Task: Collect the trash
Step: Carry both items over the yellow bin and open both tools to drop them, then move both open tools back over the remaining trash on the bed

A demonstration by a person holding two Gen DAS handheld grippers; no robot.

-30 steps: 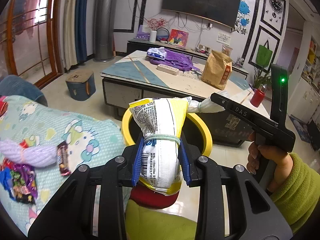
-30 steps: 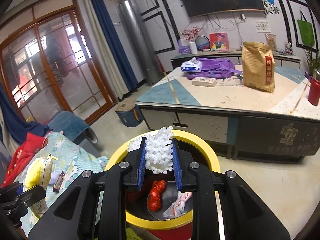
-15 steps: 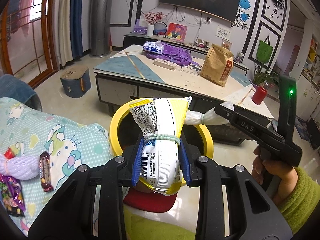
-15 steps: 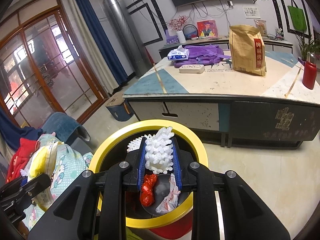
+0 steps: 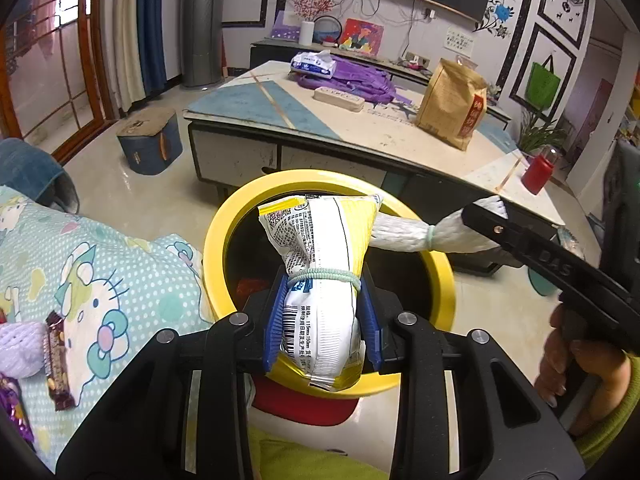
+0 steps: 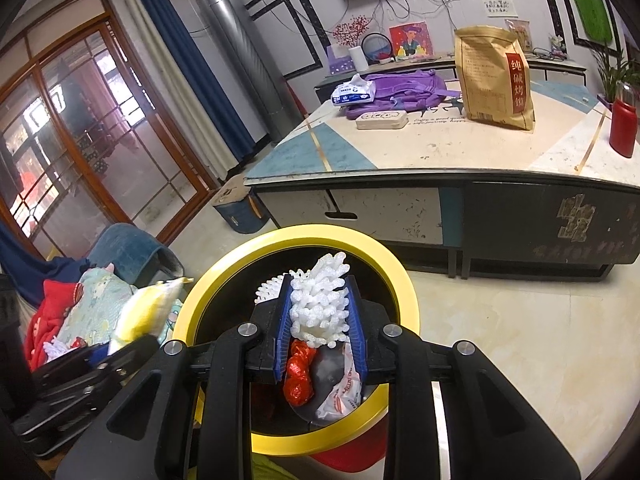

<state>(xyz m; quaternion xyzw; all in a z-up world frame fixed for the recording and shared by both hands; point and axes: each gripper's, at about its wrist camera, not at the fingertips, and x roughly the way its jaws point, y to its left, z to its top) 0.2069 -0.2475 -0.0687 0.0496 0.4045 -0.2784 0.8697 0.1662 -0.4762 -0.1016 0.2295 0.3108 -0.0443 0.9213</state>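
Note:
My left gripper [image 5: 322, 312] is shut on a yellow and white snack bag [image 5: 320, 236] tied with a rubber band, and holds it over the yellow-rimmed bin [image 5: 216, 240]. My right gripper [image 6: 320, 312] hangs above the same bin [image 6: 404, 292]. Its jaws are opening, and a white foam net [image 6: 318, 304] still sits between the pads and touches both. In the left wrist view this foam net [image 5: 400, 234] sticks out over the bin's far rim. A red wrapper [image 6: 298, 376] and a white wrapper [image 6: 340, 396] lie in the bin.
A cartoon-print blanket [image 5: 100, 280] lies left of the bin with a chocolate bar wrapper [image 5: 58, 360] and a purple foam net [image 5: 20, 348] on it. Behind the bin stands a low table [image 5: 360, 128] with a brown paper bag [image 5: 452, 108] and a red bottle [image 5: 538, 170].
Both grippers have moved forward and down over the bin, which now looks larger. The left one came furthest, leaving the blanket behind. Each still carries its load.

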